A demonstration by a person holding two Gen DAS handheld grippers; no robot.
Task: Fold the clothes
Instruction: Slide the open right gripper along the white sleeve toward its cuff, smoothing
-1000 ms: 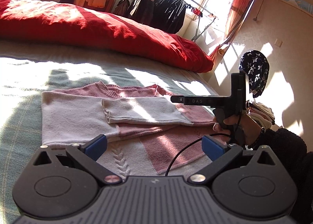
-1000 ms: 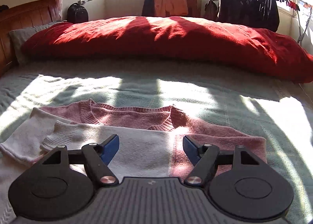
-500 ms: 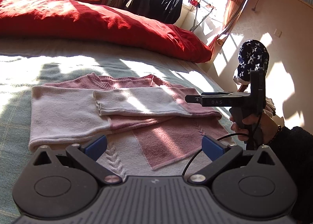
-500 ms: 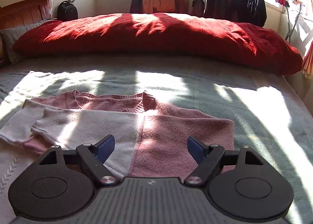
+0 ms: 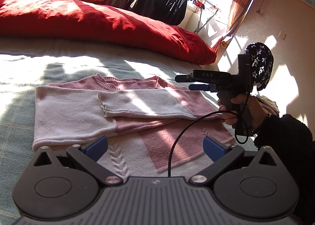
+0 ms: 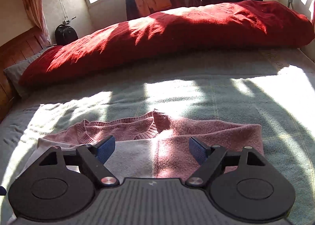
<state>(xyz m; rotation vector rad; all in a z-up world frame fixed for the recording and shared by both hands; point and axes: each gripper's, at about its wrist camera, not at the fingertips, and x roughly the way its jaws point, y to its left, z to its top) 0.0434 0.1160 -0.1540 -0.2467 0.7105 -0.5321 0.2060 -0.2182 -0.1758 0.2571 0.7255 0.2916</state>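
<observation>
Pink sweater [image 6: 177, 144] flat below both grippers' wide, empty jaws.

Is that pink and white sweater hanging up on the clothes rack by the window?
No, the sweater lies flat on the bed with its sleeves folded across it, while the rack holds dark clothes.

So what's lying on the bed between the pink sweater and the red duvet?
Nothing: only bare blanket, in sun and shadow, separates the sweater from the red duvet. The right wrist view shows it best; the left wrist view agrees.
</observation>
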